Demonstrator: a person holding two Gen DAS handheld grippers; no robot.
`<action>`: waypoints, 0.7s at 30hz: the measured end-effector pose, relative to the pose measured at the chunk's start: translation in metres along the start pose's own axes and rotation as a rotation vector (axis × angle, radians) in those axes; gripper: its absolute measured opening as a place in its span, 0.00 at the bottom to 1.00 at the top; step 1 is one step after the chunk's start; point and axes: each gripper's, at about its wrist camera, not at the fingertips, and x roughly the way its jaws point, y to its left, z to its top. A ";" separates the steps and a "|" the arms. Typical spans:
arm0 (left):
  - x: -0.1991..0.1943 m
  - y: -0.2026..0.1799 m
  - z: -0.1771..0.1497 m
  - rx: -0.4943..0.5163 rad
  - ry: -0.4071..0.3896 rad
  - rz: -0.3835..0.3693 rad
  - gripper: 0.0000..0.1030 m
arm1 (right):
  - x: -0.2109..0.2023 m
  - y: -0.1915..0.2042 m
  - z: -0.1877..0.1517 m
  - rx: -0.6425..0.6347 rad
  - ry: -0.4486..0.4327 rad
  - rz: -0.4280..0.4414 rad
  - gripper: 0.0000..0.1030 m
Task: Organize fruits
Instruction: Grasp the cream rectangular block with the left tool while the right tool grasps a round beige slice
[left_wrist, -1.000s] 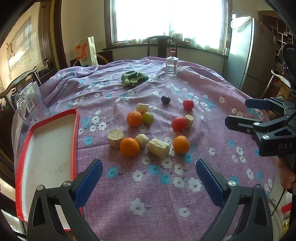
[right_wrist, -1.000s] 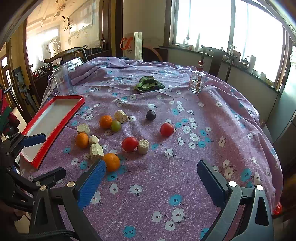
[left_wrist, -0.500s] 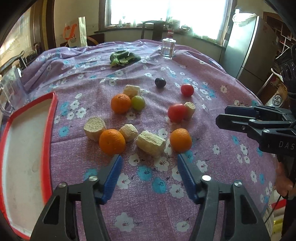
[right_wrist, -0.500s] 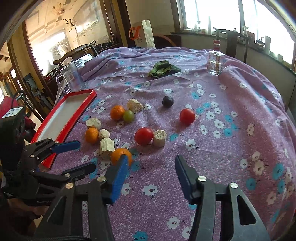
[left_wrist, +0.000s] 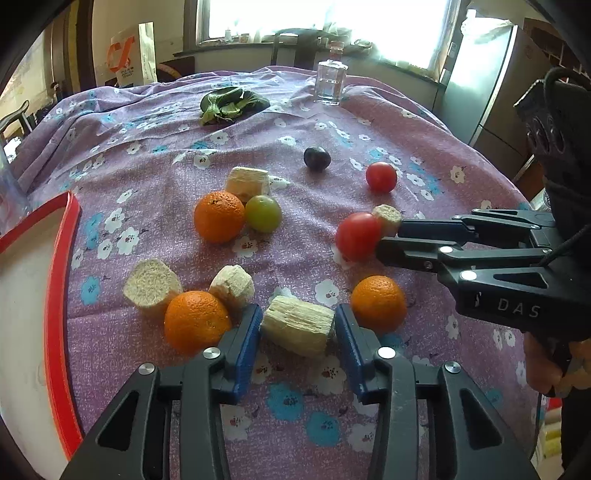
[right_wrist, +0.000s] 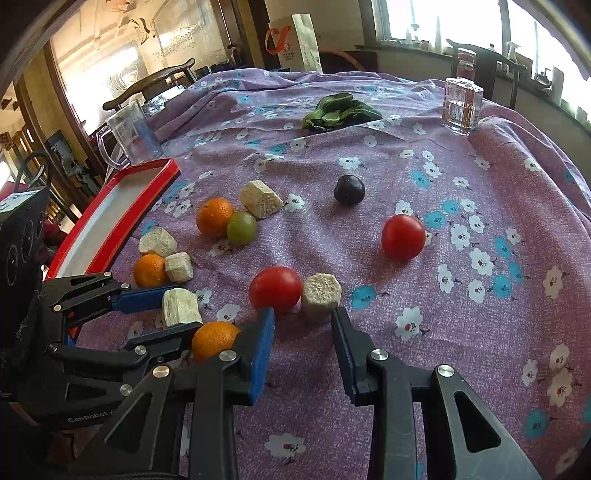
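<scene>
Fruit and pale corn-cob pieces lie on a purple flowered tablecloth. My left gripper (left_wrist: 297, 325) is open with its blue pads either side of a corn piece (left_wrist: 297, 325); an orange (left_wrist: 195, 320) lies to its left and another orange (left_wrist: 378, 302) to its right. My right gripper (right_wrist: 303, 332) is open just in front of a small corn piece (right_wrist: 320, 295) and a red tomato (right_wrist: 275, 288). It also shows in the left wrist view (left_wrist: 388, 236), its tips against that tomato (left_wrist: 357, 236).
A red-rimmed white tray (left_wrist: 59, 280) lies at the left. Farther back are a third orange (left_wrist: 218, 216), a green fruit (left_wrist: 263, 213), a second tomato (left_wrist: 381, 176), a dark plum (left_wrist: 316, 158), leafy greens (left_wrist: 229, 103), a glass bottle (left_wrist: 330, 83) and a clear jug (right_wrist: 129, 133).
Both grippers have moved forward and narrowed. The left now straddles the corn piece; the right has come up to the tomato and the small corn piece.
</scene>
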 end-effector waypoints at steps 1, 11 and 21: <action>0.000 0.000 -0.001 0.004 -0.003 -0.001 0.38 | 0.001 0.000 0.002 0.000 -0.010 0.002 0.32; -0.011 0.005 -0.010 -0.006 0.002 -0.037 0.38 | 0.004 -0.009 0.012 0.022 -0.033 0.014 0.34; -0.018 0.006 -0.011 -0.018 -0.010 -0.048 0.38 | 0.001 -0.021 -0.001 0.083 -0.021 0.105 0.23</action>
